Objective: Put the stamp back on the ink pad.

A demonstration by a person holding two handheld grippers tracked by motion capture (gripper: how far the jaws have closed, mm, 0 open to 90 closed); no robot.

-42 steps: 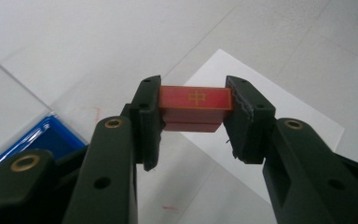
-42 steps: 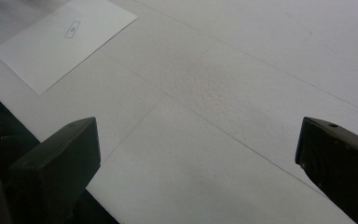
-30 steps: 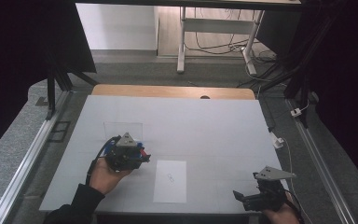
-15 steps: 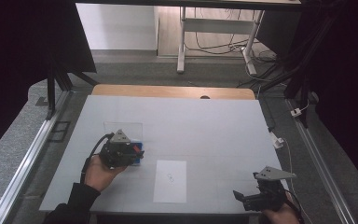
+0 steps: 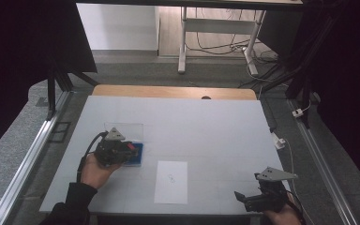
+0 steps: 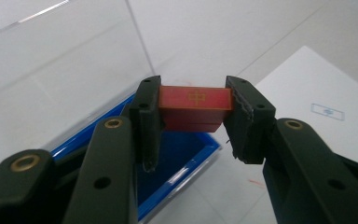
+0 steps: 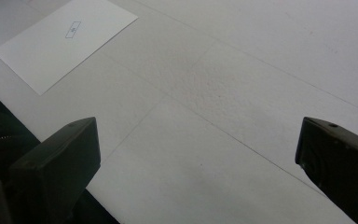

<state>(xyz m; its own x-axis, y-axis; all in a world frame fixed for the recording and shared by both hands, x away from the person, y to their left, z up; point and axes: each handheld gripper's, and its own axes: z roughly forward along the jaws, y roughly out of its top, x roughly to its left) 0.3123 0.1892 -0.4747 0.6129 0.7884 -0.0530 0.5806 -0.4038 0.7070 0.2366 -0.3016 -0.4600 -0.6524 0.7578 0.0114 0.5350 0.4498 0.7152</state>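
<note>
Red block (image 6: 194, 105) sitting pinched in the left gripper (image 6: 193, 116) just above the blue tray (image 6: 186, 158) beside its clear lid (image 6: 60, 70), right gripper (image 7: 196, 154) resting wide open, gripping nothing, over the white table (image 7: 242, 70) near the paper (image 7: 65, 39).

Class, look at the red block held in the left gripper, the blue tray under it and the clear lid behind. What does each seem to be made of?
Red block: probably matte plastic or rubber, opaque, with a gold mark printed on its face.
Blue tray: likely moulded plastic, with a smooth, slightly glossy rim.
Clear lid: transparent plastic, probably acrylic; the table shows through it and its edges catch light.
</note>
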